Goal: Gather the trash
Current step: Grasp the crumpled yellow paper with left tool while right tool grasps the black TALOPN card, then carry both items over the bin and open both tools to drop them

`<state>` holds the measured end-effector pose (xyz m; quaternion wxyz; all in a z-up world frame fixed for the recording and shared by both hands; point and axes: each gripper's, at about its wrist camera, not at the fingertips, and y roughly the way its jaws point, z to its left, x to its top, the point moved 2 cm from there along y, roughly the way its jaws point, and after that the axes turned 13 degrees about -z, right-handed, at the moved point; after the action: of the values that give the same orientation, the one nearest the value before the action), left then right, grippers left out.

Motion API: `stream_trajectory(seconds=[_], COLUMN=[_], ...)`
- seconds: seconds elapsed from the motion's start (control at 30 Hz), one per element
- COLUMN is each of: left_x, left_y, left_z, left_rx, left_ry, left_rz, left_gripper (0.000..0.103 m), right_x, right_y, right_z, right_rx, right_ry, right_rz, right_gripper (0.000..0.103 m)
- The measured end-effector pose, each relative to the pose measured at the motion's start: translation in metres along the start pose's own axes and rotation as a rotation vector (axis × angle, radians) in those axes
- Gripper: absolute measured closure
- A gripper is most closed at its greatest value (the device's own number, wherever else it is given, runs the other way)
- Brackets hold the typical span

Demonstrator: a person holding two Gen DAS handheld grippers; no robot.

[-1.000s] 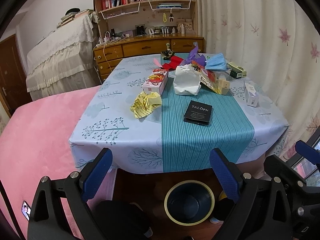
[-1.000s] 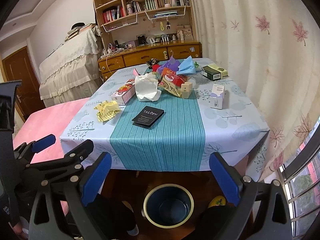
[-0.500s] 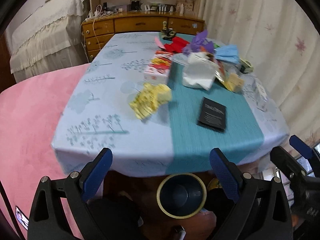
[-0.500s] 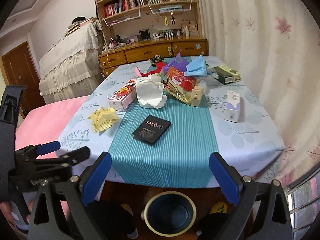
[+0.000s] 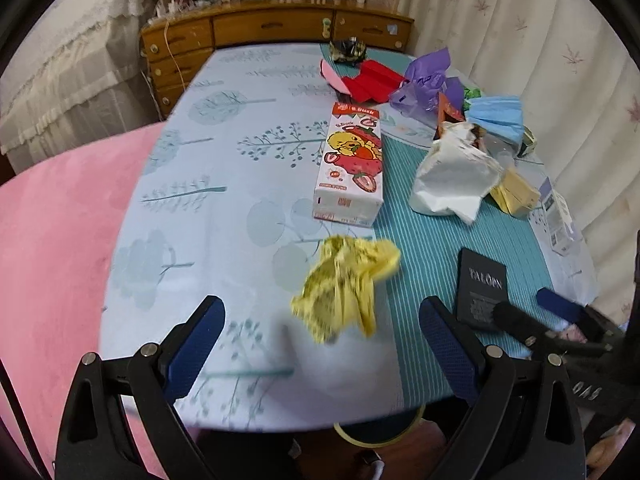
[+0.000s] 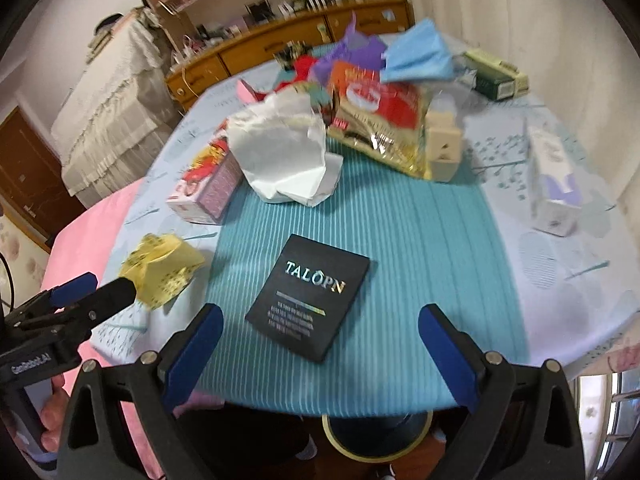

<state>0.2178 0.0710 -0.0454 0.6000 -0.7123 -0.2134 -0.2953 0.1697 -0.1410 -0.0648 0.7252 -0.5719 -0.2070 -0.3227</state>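
Left gripper (image 5: 320, 338) and right gripper (image 6: 318, 338): jaws spread wide, holding nothing. One crumpled yellow paper wrapper (image 5: 346, 288) on worktop (image 5: 224, 168), one flat black packet (image 6: 308, 296) beside it.

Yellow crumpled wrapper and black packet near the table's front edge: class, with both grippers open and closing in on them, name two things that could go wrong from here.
1. The yellow crumpled wrapper is light and loose; the open left gripper may nudge it away instead of pinching it.
2. The black packet lies flat on the cloth, so the open right gripper could slide over it or bunch the tablecloth, disturbing the nearby pile.
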Motion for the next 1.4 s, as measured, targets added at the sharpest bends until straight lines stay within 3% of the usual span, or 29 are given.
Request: stream_trajectory(seconds=[0.17,0.3,0.4,0.43,0.47,0.5,0.53,0.6,0.67,0.77,1.07,1.27,1.4], left_x=[0.005,0.005,0.001,0.001,0.001,0.001,0.001,0.000,0.000,-0.002,-0.024,-0.056,-0.086], left_y=[0.036,0.050,0.058,0.060,0.059,0.058,0.058,0.056,0.052,0.043,0.004,-0.041,-0.063], left_z=[0.005,0.003,0.000,0.001,0.000,0.000,-0.001,0.000,0.002,0.005,-0.009,-0.038,-0.059], left_rx=[-0.046,-0.049,-0.029,-0.021,-0.018,-0.008,-0.003,-0.006,-0.015,-0.011,-0.039,-0.113,-0.164], left_ry=[-0.036,0.000,0.039,0.050,0.062,0.075,0.082,0.081,0.065,0.056,0.063,0.116,0.154], left_rz=[0.095,0.117,0.140,0.135,0.123,0.118,0.114,0.105,0.092,0.079,0.067,0.062,0.092], left_gripper=[0.006,0.007,0.029,0.034,0.046,0.049,0.061,0.069,0.084,0.089,0.089,0.089,0.089], right_x=[-0.002,-0.007,-0.016,-0.018,-0.016,-0.016,-0.017,-0.019,-0.017,-0.013,-0.002,-0.018,-0.039], right_y=[0.023,0.032,0.035,0.032,0.030,0.028,0.024,0.019,0.017,0.009,-0.029,-0.073,-0.101], right_z=[0.012,0.027,0.037,0.037,0.037,0.036,0.036,0.032,0.030,0.026,0.014,0.007,-0.002], right_rx=[-0.082,-0.119,-0.164,-0.152,-0.148,-0.145,-0.139,-0.126,-0.109,-0.076,0.025,0.139,0.164], right_ry=[-0.059,-0.140,-0.231,-0.232,-0.236,-0.239,-0.239,-0.224,-0.217,-0.198,-0.125,-0.138,-0.166], right_rz=[0.021,0.020,0.003,-0.012,-0.015,-0.020,-0.024,-0.023,-0.026,-0.054,-0.128,-0.088,-0.057], right_gripper=[0.004,0.004,0.009,0.014,0.025,0.031,0.037,0.041,0.045,0.049,0.049,0.049,0.049])
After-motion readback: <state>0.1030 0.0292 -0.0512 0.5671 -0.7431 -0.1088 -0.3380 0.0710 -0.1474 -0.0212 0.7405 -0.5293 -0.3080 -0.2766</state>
